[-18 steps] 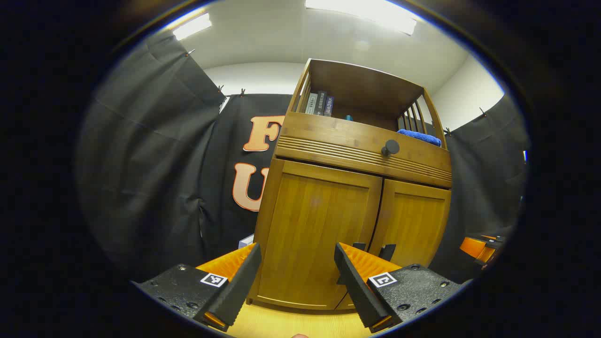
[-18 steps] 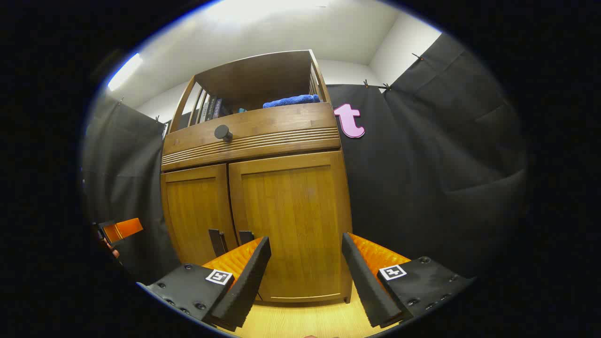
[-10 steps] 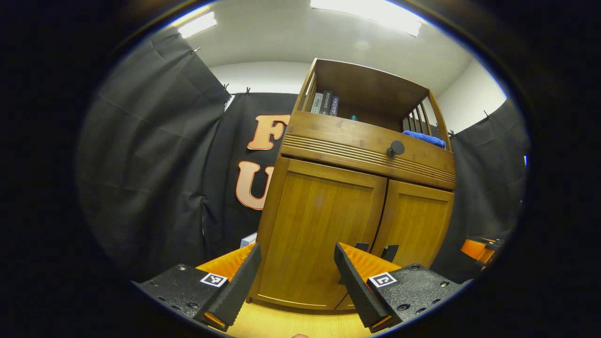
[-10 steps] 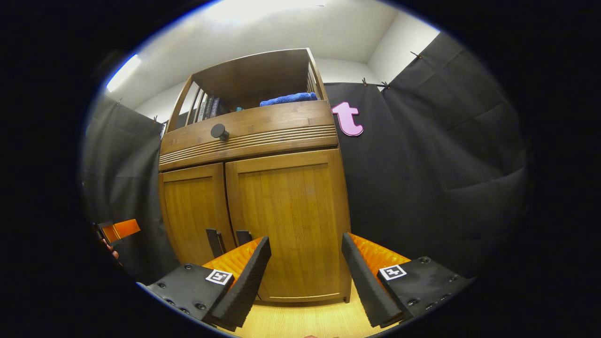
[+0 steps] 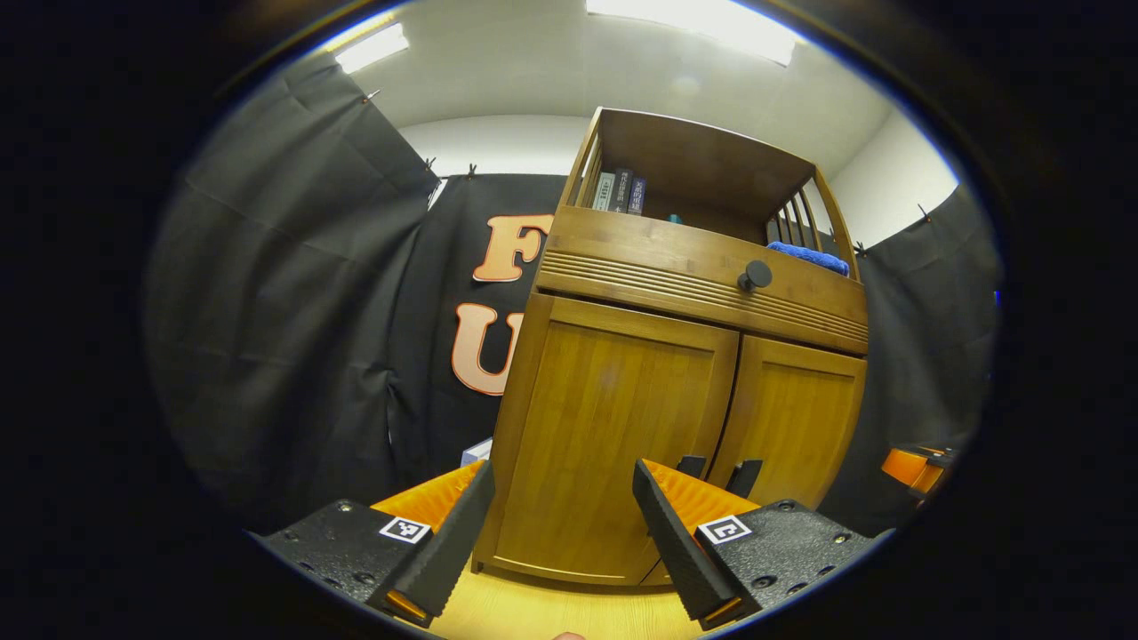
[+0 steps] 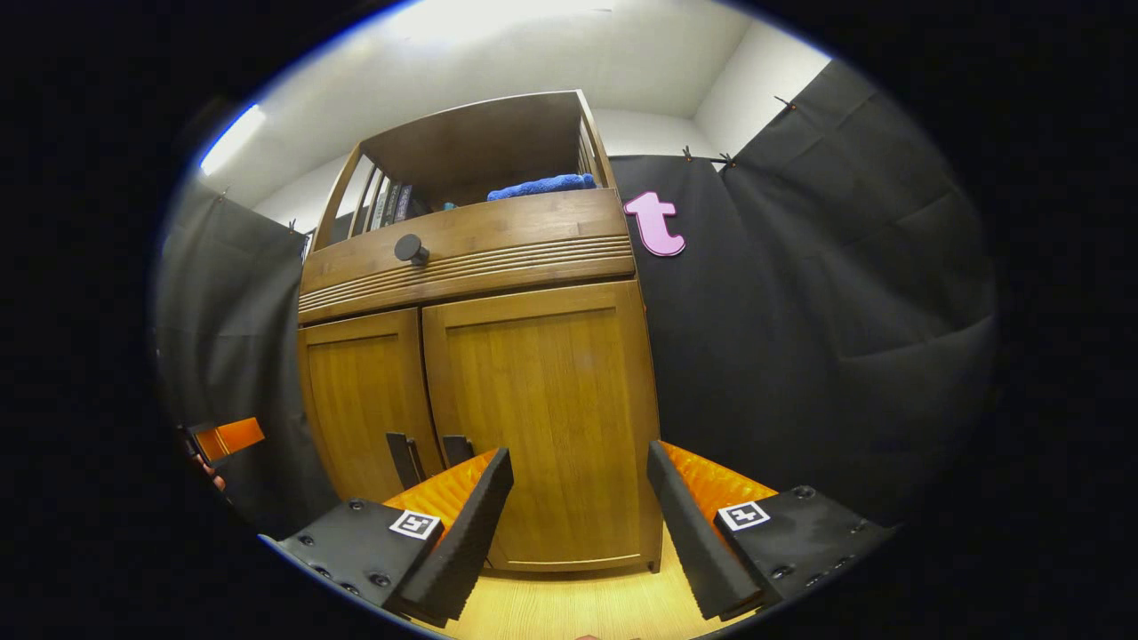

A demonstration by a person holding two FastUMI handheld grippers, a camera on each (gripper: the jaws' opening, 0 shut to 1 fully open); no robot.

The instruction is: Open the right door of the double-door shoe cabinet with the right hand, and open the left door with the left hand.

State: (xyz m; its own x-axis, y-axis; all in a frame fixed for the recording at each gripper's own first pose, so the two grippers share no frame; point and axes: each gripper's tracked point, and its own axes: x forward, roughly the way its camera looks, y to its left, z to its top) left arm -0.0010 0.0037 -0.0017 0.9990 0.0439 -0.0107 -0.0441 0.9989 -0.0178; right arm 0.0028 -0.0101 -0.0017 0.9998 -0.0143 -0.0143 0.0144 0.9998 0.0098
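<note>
A wooden shoe cabinet (image 5: 702,267) (image 6: 471,244) stands before me on a pale wood floor, both doors closed. In the left gripper view the left door (image 5: 605,427) fills the middle and the right door (image 5: 791,427) lies beyond it. Two dark handles (image 5: 716,471) sit side by side low at the doors' meeting edge. My left gripper (image 5: 563,524) is open, low in front of the left door, apart from it. In the right gripper view my right gripper (image 6: 578,524) is open before the right door (image 6: 542,418), with the handles (image 6: 431,453) to its left.
A drawer with a round dark knob (image 5: 756,276) (image 6: 411,249) runs above the doors. The open top shelf holds books (image 5: 620,191) and a folded blue cloth (image 6: 538,187). Black cloth walls close in on both sides. A pale box (image 5: 476,452) lies left of the cabinet.
Both views have drifted slightly: the cabinet slid a little right in the left gripper view and a little left in the right gripper view. Doors stay closed, both grippers open.
</note>
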